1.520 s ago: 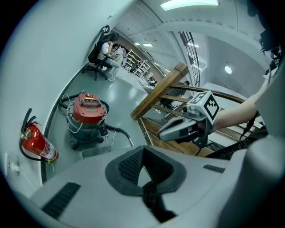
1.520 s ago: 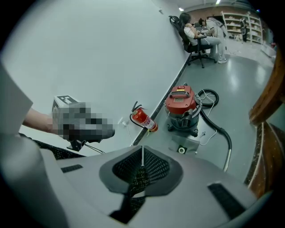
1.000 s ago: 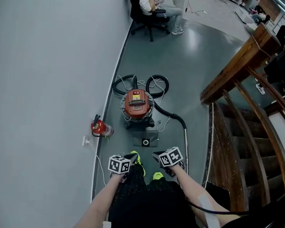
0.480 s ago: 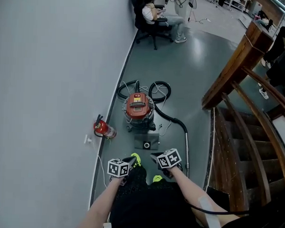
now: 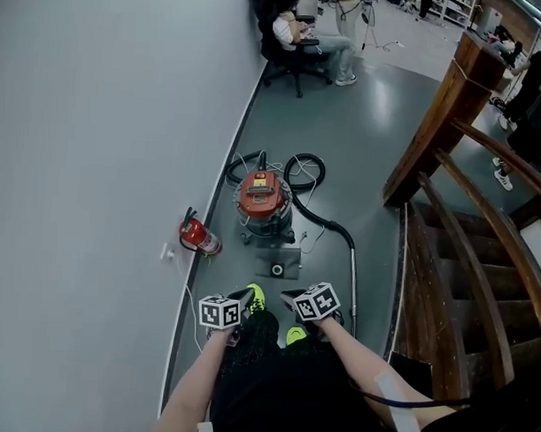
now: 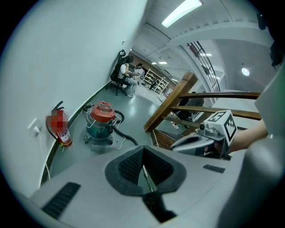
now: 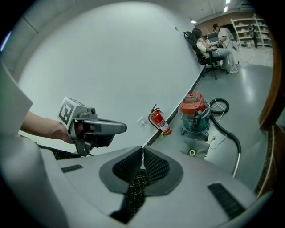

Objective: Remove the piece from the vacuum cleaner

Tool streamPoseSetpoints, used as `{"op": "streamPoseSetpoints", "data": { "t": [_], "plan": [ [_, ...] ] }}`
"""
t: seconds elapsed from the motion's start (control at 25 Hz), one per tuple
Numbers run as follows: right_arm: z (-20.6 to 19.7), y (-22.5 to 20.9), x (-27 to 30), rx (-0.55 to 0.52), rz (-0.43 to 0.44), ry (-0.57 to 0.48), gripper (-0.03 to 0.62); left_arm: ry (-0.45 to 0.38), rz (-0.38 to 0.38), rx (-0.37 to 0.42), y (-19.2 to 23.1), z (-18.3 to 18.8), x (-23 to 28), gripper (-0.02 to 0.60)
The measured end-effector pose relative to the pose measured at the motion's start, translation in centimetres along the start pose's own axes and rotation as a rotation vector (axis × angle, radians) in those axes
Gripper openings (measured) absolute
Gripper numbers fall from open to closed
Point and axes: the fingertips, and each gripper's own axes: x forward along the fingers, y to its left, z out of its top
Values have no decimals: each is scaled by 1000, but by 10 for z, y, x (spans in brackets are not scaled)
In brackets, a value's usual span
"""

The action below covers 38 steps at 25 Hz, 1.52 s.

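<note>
1. Ahead of you, the vacuum cleaner (image 5: 263, 200) stands upright on the grey floor (image 5: 362, 143), close to the wall (image 5: 97, 116). It has a red lid and a teal-tinted drum, and it is well apart from both grippers.
2. The black hose (image 5: 328, 223) coils behind the canister, then loops out to its right. It joins a metal tube (image 5: 353, 276) that lies on the floor and runs back toward your feet, beside the foot of the wooden staircase (image 5: 455, 261).
3. A grey flat piece (image 5: 278, 264) with a round opening lies on the floor just in front of the canister. I cannot tell whether it touches the canister.
4. Your left gripper (image 6: 142, 165) has its jaws closed together, pad against pad, with nothing between them. It points down and forward toward the vacuum.
5. Your right gripper (image 7: 142, 153) is the same, with the jaws pressed together and empty. It sits level with the left one, just beside it.
6. A red fire extinguisher (image 5: 199, 237) leans at the base of the wall, left of the vacuum.
7. In the far background a person (image 5: 299, 30) sits on an office chair (image 5: 289, 61).
</note>
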Motion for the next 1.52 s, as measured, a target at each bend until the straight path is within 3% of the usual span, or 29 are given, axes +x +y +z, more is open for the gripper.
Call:
{"op": "streamPoseSetpoints", "data": {
  "t": [0.48,0.72,0.92,1.16,1.52],
  "plan": [
    [-3,14,-18,13,13,-79,26,-101,27,-64,-43,8,5,9],
    [2,21,-26,-5,-54,-135,26,-98,9,114,-58,-1,-6,9],
    [5,35,-20,-62,-107,-151,15,-101,-30,112,-51,-9,-20,9],
    [5,49,-13,-109,-99,-134,15,-78,-51,147,-54,-18,-23,9],
    [1,51,-18,-105,-110,-135,15,-79,-54,145,-54,-23,-23,9]
  ]
}}
